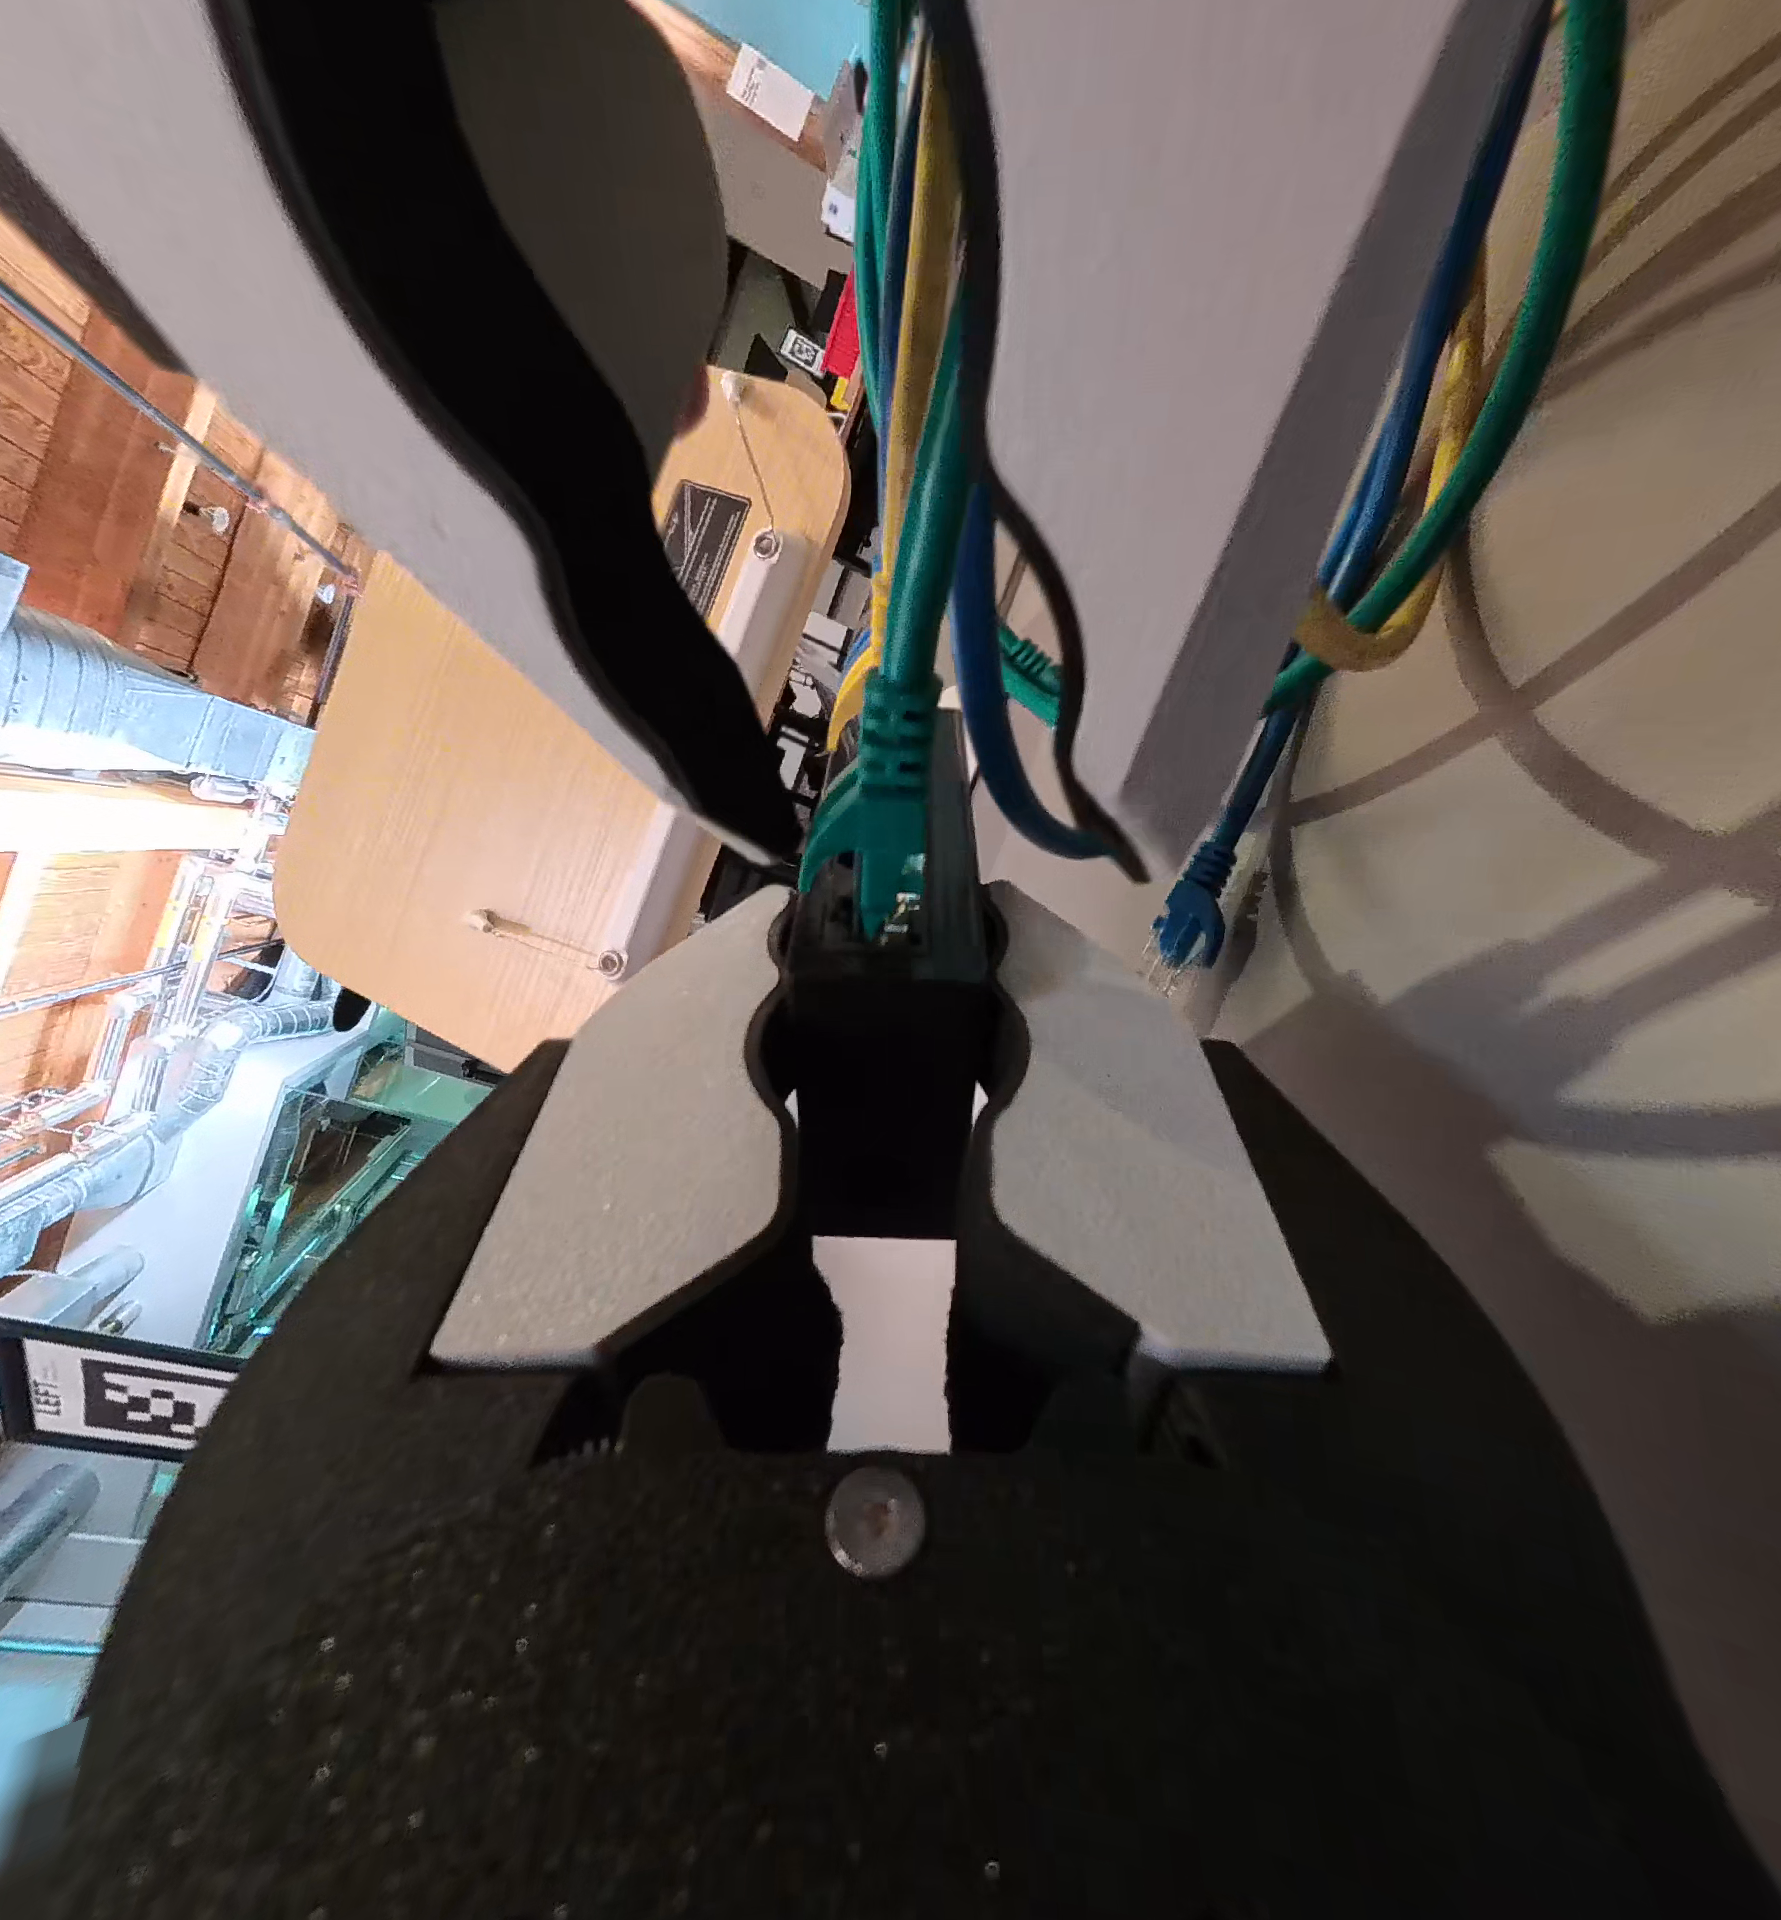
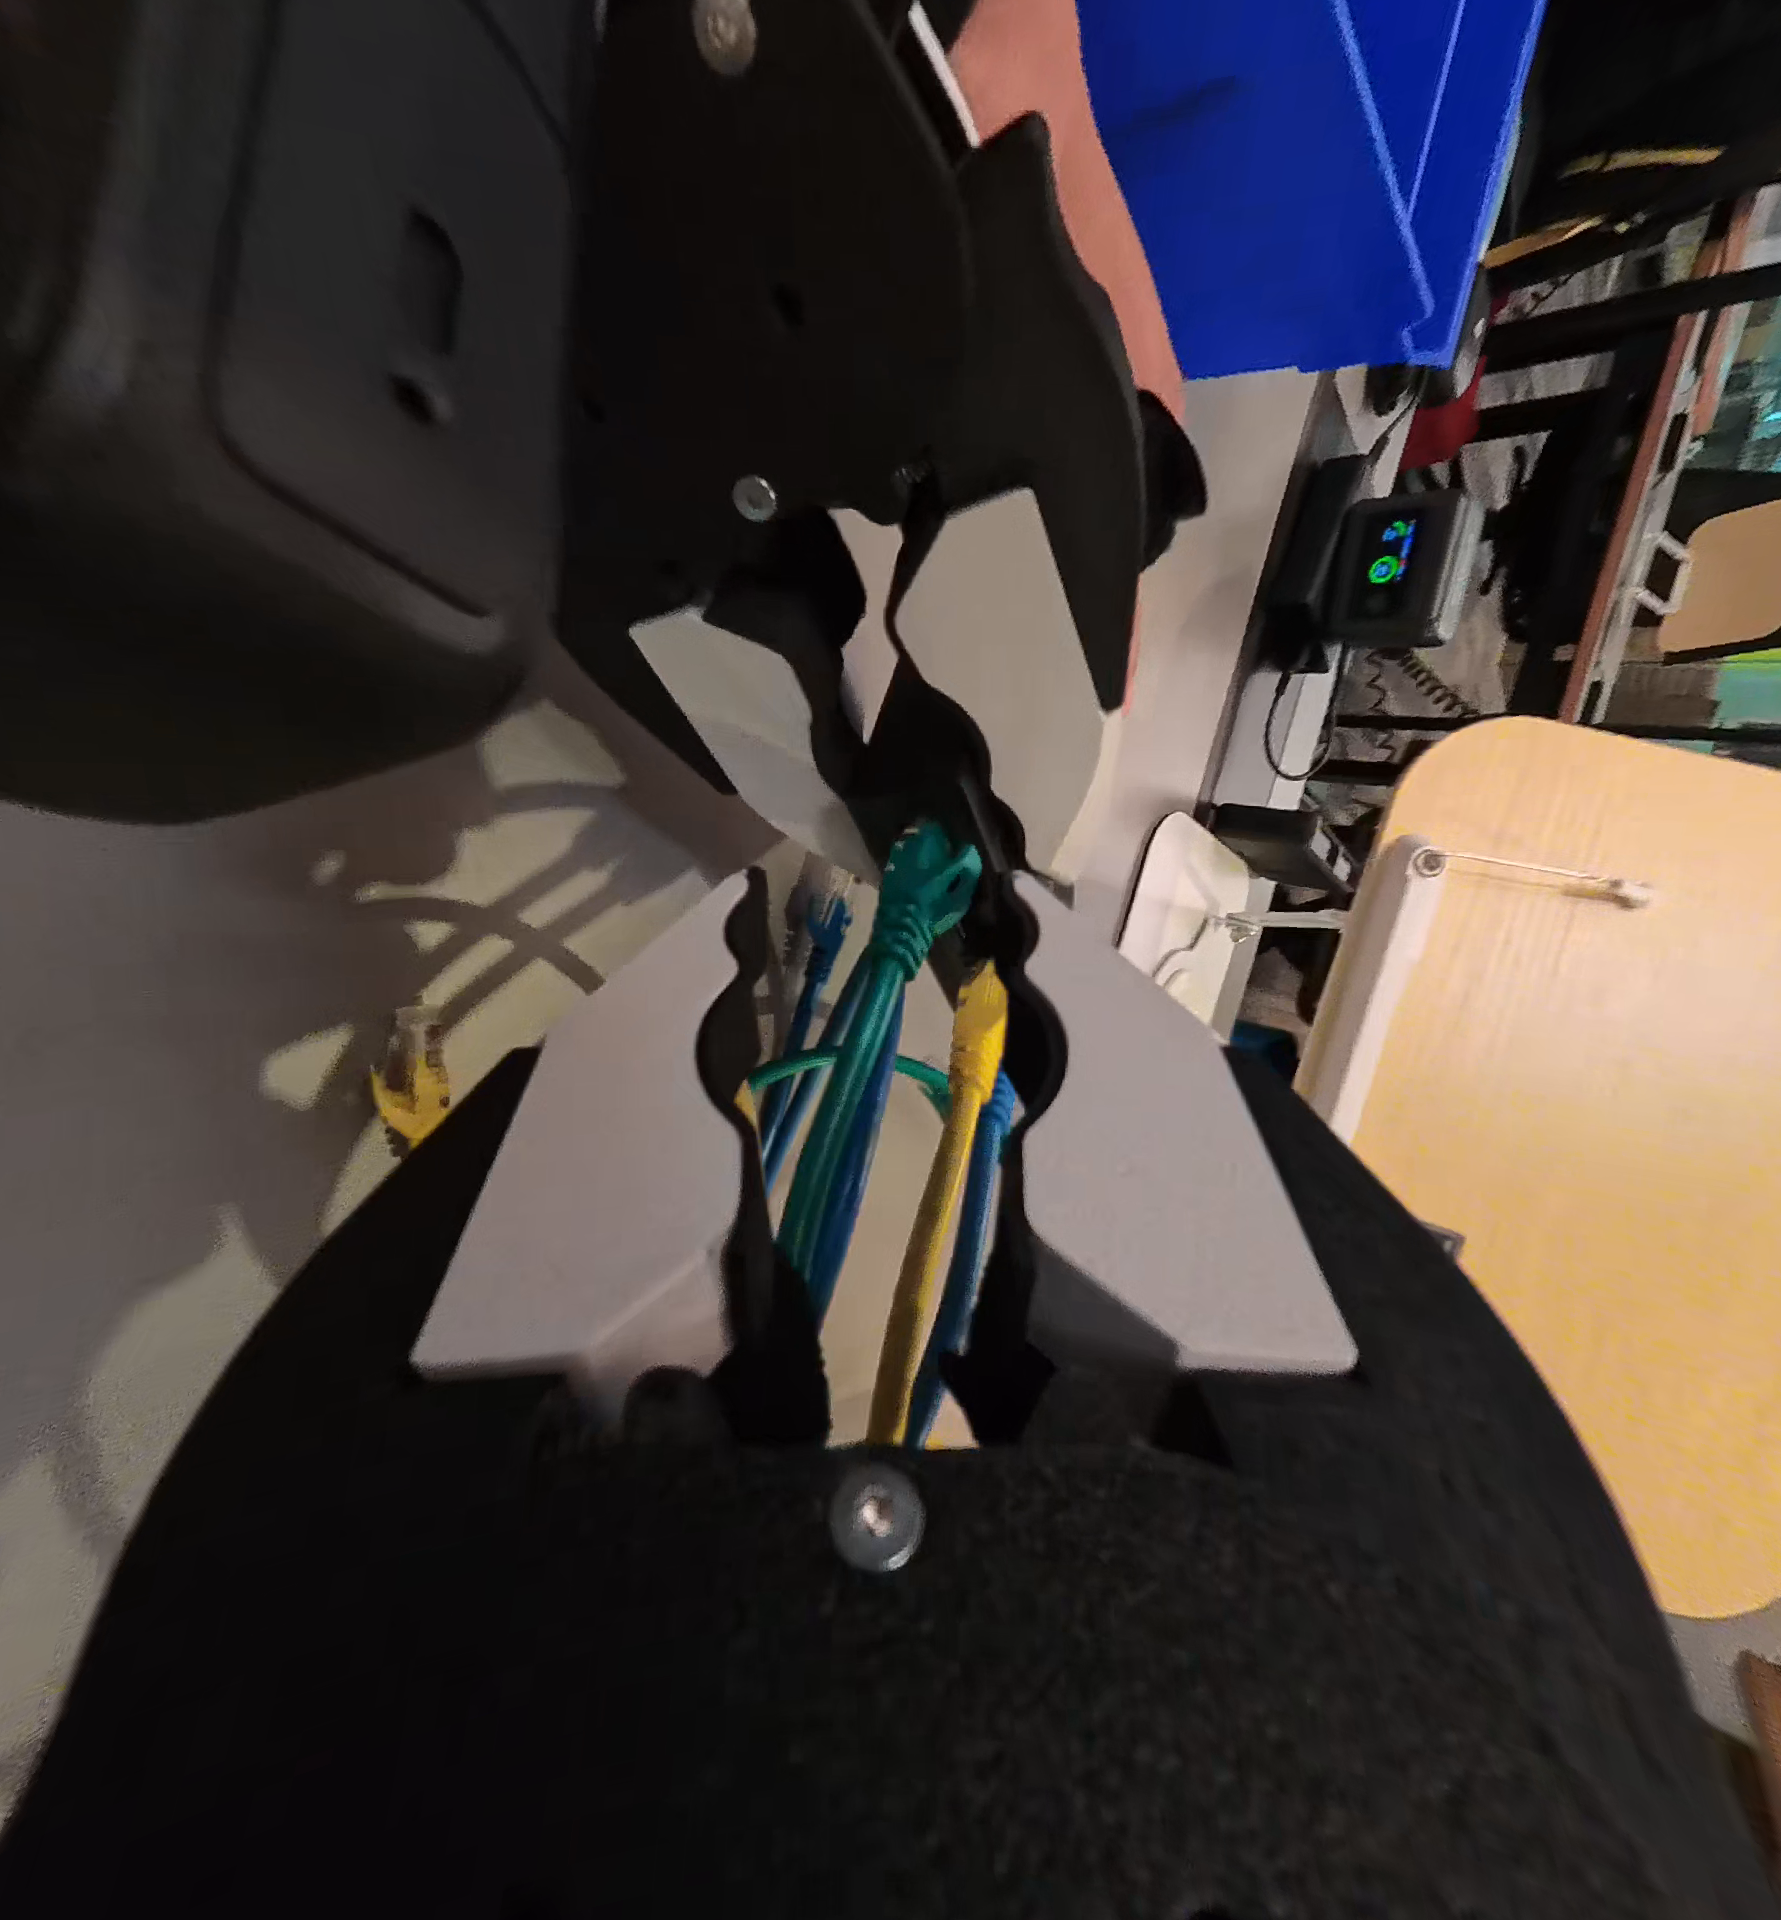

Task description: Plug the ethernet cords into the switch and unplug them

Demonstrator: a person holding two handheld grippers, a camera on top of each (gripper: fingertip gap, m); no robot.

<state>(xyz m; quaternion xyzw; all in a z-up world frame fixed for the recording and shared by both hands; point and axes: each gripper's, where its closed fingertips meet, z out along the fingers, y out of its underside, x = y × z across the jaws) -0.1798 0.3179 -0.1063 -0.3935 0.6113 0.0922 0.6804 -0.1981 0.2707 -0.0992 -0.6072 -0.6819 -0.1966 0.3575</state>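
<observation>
The left tongs (image 1: 886,935) are closed on the black switch (image 1: 881,1049), which fills the gap between the two grey fingers (image 1: 657,1101) and stands out past their tips. A green ethernet cord (image 1: 891,769) has its plug seated in a port on the switch's exposed face, and a second green plug sits right beside it on the left; whether that one is fully in cannot be told. Blue and yellow cords run up and away behind them in a bundle. Off to the right, a blue cord (image 1: 1192,904) lies loose on the pale counter (image 1: 1592,1039), its plug free and apart from the switch, and a yellow tie (image 1: 1327,639) gathers cords farther up.

The right tongs (image 2: 881,904) stand part open, their fingertips on either side of the green plug (image 2: 922,873) without clearly pinching it; whether they touch it cannot be told. Between these fingers pass the green cords, a yellow cord (image 2: 974,1029) and blue ones, all leading toward the switch held in the left tongs (image 2: 907,769) opposite, tip to tip. A loose yellow plug (image 2: 413,1081) lies on the counter (image 2: 138,987) to the left, and a loose blue plug (image 2: 824,920) shows just behind the left finger. A blue bin (image 2: 1301,177) and a wooden panel (image 2: 1613,1143) lie beyond.
</observation>
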